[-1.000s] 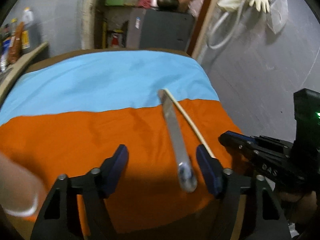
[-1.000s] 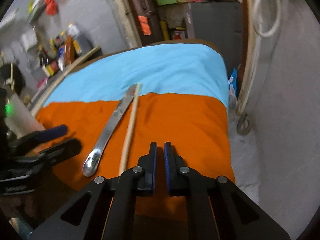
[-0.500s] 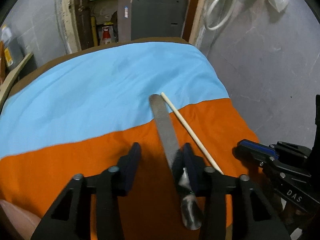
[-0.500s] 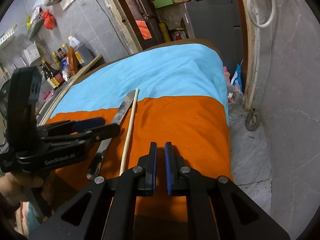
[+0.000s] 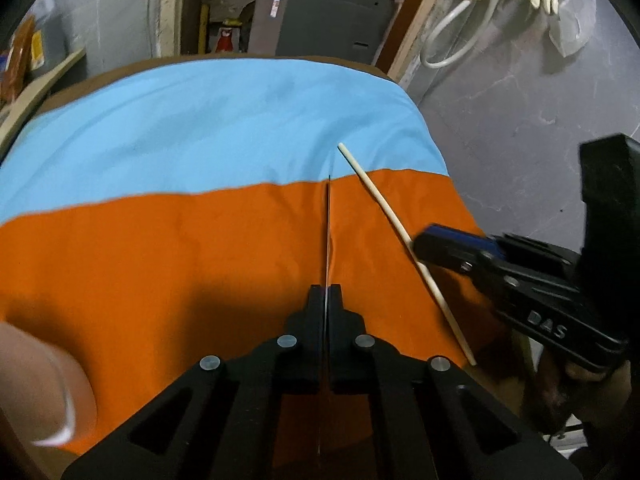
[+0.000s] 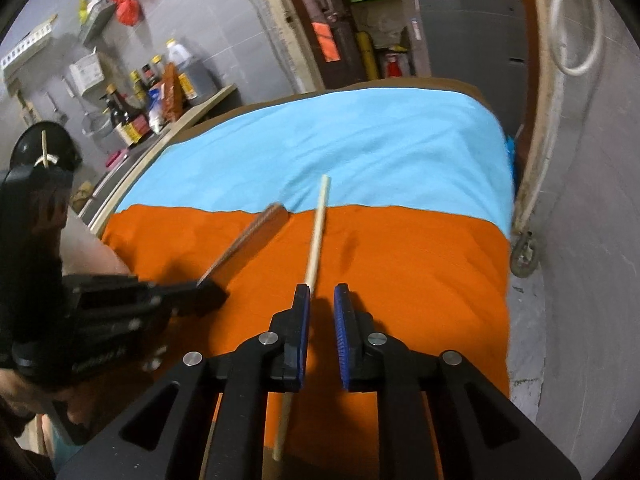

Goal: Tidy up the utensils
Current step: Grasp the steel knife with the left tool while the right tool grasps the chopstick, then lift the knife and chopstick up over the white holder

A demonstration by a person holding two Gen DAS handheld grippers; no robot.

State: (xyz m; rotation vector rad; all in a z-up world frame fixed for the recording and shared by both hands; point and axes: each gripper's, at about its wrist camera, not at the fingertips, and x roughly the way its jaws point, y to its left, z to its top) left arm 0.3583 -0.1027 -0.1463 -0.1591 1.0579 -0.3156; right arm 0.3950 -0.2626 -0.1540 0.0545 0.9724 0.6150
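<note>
My left gripper [image 5: 326, 292] is shut on a flat metal spoon [image 5: 327, 232], which I see edge-on as a thin line running away over the orange cloth. In the right wrist view the spoon [image 6: 250, 238] slants up and away from the left gripper [image 6: 210, 290], blurred. A pale wooden chopstick [image 5: 394, 228] lies on the cloth just right of the spoon. My right gripper [image 6: 322, 296] hovers over the chopstick [image 6: 316, 232], its jaws opening with a narrow gap. The stick runs under the left finger, not between the pads. The right gripper [image 5: 426, 242] tip sits at the chopstick.
The table is covered by an orange cloth [image 5: 160, 272] near me and a blue cloth [image 5: 200, 128] farther back. Its right edge drops to a grey floor [image 6: 568, 280]. Bottles [image 6: 160, 92] stand on a shelf to the left. A grey cabinet [image 5: 320, 20] stands behind.
The left gripper closed on the spoon, which turned from flat to edge-on. The right gripper shifted left over the chopstick and its jaws parted slightly.
</note>
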